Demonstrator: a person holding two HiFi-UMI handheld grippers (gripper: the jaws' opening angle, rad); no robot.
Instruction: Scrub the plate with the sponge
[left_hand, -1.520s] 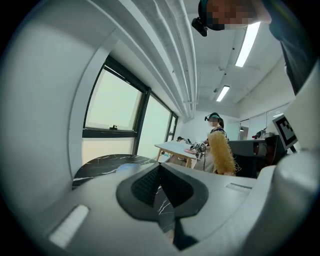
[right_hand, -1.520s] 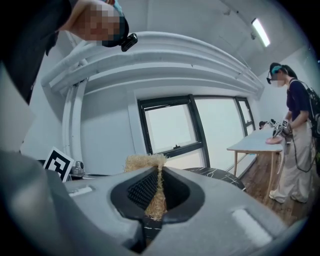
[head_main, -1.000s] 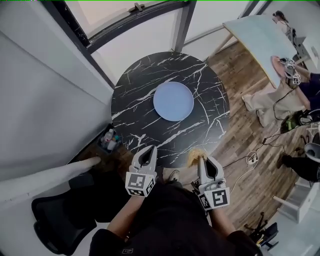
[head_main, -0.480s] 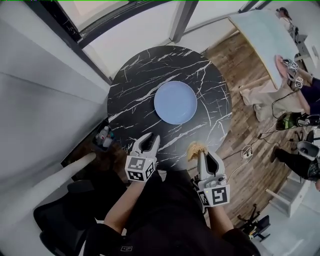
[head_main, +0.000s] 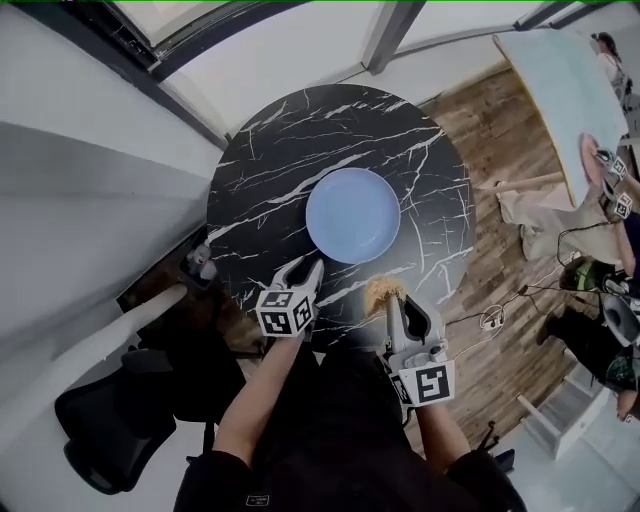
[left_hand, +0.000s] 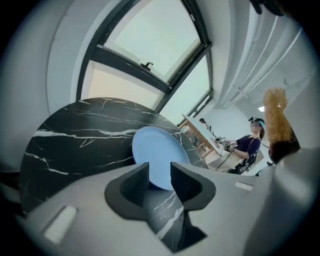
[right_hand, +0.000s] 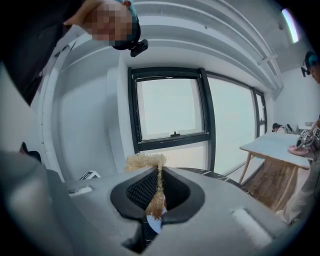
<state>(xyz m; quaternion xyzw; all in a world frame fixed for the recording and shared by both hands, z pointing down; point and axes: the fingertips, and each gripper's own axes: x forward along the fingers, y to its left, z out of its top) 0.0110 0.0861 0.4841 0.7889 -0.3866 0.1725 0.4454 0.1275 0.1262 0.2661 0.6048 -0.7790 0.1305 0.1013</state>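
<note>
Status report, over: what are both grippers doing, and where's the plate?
Left gripper empty, jaws opening. Right gripper clamped on sponge. Plate flat on table, untouched. Nothing in the way.

**An office-like workroom set up for recording**

A round black marble table (head_main: 270, 160) stands by tall windows (right_hand: 170, 107) with dark metal frames and plain white walls, over a wood-plank floor (head_main: 500, 140). A black office chair (head_main: 100, 430) sits to one side. Across the room a second person (left_hand: 248, 145) works at a pale table on wooden legs (head_main: 545, 80), with marker cubes (head_main: 610, 168) at the hands. Cables (head_main: 545, 290) and a white power strip (head_main: 491, 320) trail over the floor. No stove, sink or bed suggests a home.
</note>
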